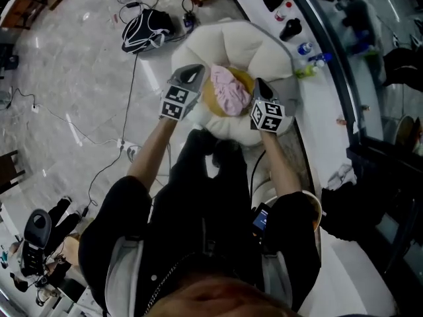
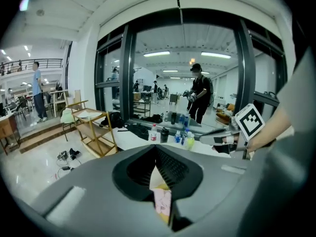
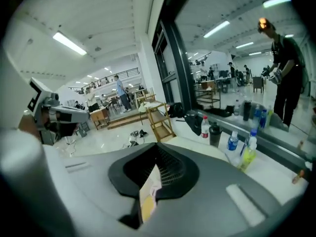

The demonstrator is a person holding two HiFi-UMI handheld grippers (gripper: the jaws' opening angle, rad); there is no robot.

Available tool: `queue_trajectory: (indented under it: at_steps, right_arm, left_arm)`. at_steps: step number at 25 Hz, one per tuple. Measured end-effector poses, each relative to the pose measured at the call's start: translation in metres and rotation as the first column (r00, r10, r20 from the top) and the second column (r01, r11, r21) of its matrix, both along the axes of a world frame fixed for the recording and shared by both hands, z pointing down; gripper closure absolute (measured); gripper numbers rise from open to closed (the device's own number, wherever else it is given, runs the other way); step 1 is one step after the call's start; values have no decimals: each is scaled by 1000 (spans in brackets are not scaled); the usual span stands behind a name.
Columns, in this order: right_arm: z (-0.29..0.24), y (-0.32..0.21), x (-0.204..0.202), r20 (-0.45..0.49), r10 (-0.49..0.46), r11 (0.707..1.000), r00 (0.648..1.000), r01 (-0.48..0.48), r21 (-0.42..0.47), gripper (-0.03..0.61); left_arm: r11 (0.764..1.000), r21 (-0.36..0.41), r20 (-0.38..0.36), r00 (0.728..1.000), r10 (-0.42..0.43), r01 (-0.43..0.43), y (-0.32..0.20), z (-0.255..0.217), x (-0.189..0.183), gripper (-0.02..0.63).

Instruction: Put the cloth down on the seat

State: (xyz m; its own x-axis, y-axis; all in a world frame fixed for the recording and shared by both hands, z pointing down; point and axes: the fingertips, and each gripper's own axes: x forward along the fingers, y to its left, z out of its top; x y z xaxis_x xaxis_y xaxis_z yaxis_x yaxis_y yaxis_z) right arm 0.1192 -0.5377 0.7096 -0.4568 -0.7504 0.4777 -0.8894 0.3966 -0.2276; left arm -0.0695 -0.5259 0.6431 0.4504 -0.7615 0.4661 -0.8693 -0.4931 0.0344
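Observation:
A crumpled pink cloth lies on a yellow cushion in the hollow of a round cream seat. My left gripper hovers at the cloth's left edge and my right gripper at its right edge, both pointing down toward the seat. In the left gripper view the gripper has its jaws together, and a thin sliver of pink cloth shows past them. The right gripper looks the same, with pink cloth and yellow cushion in the slit. Neither holds the cloth.
A black bag and cables lie on the floor to the left. A ledge with bottles runs along the window behind the seat. A white rag lies at the right. A wooden shelf stands beyond.

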Motion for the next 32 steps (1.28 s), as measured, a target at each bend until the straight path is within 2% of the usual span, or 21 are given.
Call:
queue_trajectory:
  at_steps: [7, 15, 25, 32]
  right_arm:
    - [-144, -3, 12, 44, 24, 992, 999, -29, 120, 575]
    - [-265, -14, 18, 48, -9, 961, 999, -4, 276, 577]
    - [-324, -4, 15, 14, -35, 929, 999, 27, 369, 577]
    - [-336, 2, 9, 17, -40, 919, 999, 30, 393, 577]
  left_arm:
    - [992, 84, 6, 995, 98, -98, -5, -101, 43, 603]
    - [977, 162, -49, 987, 151, -141, -14, -172, 78, 603]
    - [955, 255, -62, 983, 175, -154, -24, -223, 95, 603]
    - [950, 273, -73, 981, 181, -154, -20, -231, 98, 603]
